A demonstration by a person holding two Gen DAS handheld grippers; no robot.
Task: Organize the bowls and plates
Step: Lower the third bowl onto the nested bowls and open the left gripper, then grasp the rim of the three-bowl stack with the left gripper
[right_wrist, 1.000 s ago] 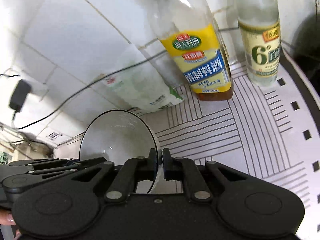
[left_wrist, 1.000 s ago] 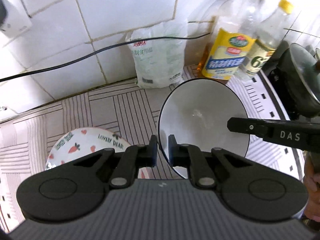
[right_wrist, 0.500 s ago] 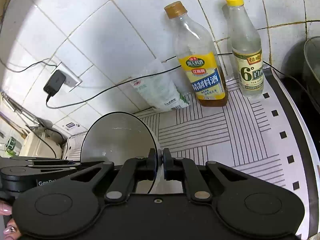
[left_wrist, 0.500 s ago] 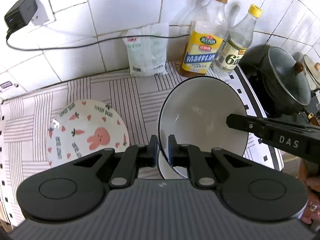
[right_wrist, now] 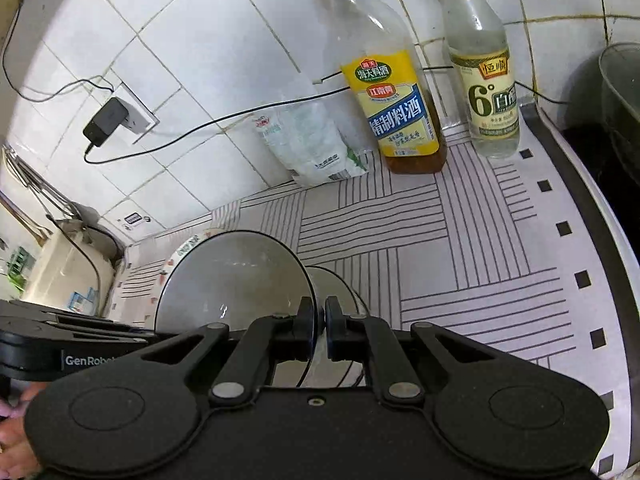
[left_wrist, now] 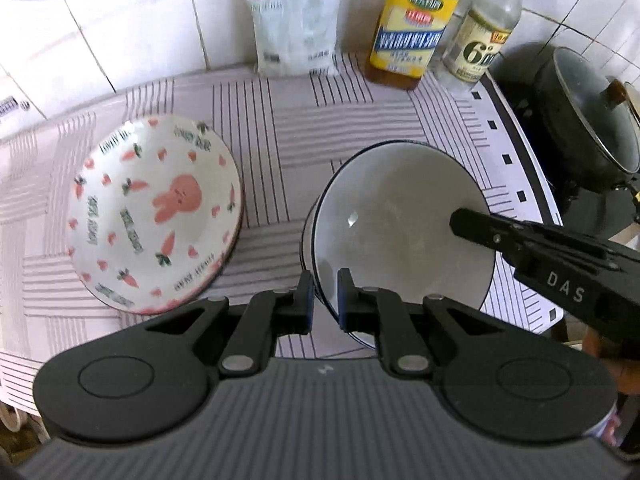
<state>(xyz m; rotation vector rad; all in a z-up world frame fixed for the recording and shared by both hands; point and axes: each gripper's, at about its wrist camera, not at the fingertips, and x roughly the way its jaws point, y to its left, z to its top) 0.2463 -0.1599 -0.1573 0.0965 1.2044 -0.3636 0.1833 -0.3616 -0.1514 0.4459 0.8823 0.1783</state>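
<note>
Both claws hold the same white bowl (left_wrist: 396,220), one on each side of its dark-edged rim. The left claw (left_wrist: 323,298) is pinched narrow on the near rim, one finger inside the bowl and one outside. The right claw (right_wrist: 319,330) is closed just as tightly on the opposite rim; in the left view its fingers (left_wrist: 472,224) reach into the bowl from the right. The bowl sits tilted, its mouth turned toward the left claw, and a second white rim shows just beneath it, so it seems to nest in or hover over another bowl (right_wrist: 336,284); whether they touch cannot be told. To the left of the left claw, on the striped cloth (left_wrist: 360,120), rests a plate (left_wrist: 156,216) printed with a pink rabbit and carrots, near the bowl but apart from it. Ahead of both claws, against the tiled wall, stand a white bag (left_wrist: 296,36), a yellow-labelled bottle (right_wrist: 396,116) and a clear bottle (right_wrist: 488,92). Far right sits a dark pot (left_wrist: 588,120) with a glass lid.
</note>
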